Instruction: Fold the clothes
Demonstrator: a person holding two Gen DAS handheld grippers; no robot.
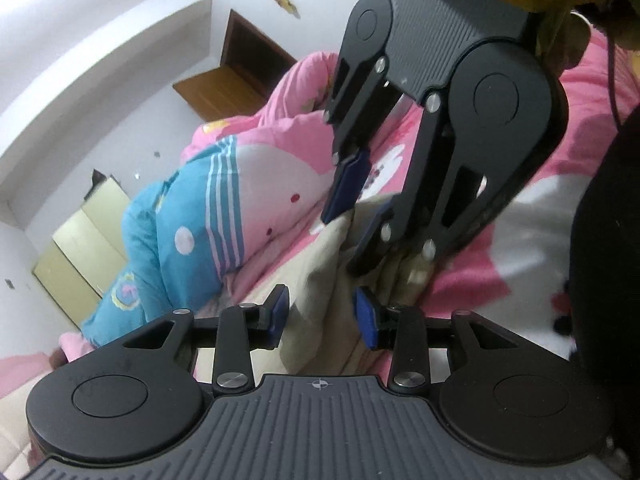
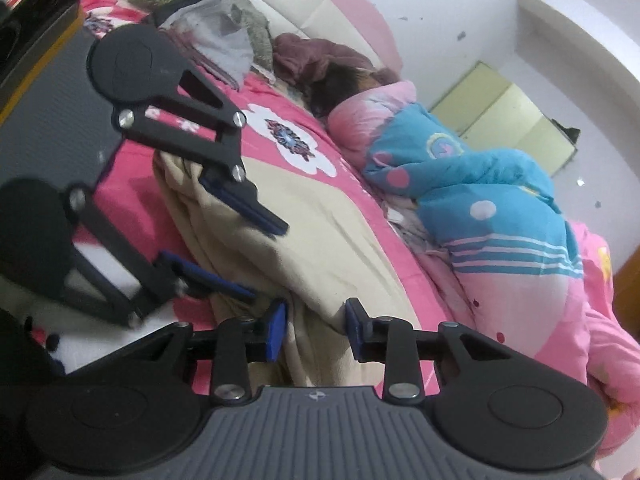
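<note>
The beige garment (image 2: 320, 216) lies bunched on the pink bedsheet (image 2: 304, 136), its near edge gathered into folds beneath both grippers. The left gripper (image 1: 322, 316) hangs over those folds with jaws parted and cloth between them, not pinched. The right gripper (image 2: 316, 330) is likewise spread over the crumpled edge. Just beyond the garment's far edge lies a rolled blue and pink quilt (image 2: 500, 208), leaving little open sheet there.

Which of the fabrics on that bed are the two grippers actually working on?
The plain beige garment, lying flat on the pink sheet. The blue-and-pink patterned quilt sits bunched up farther away, untouched.
</note>
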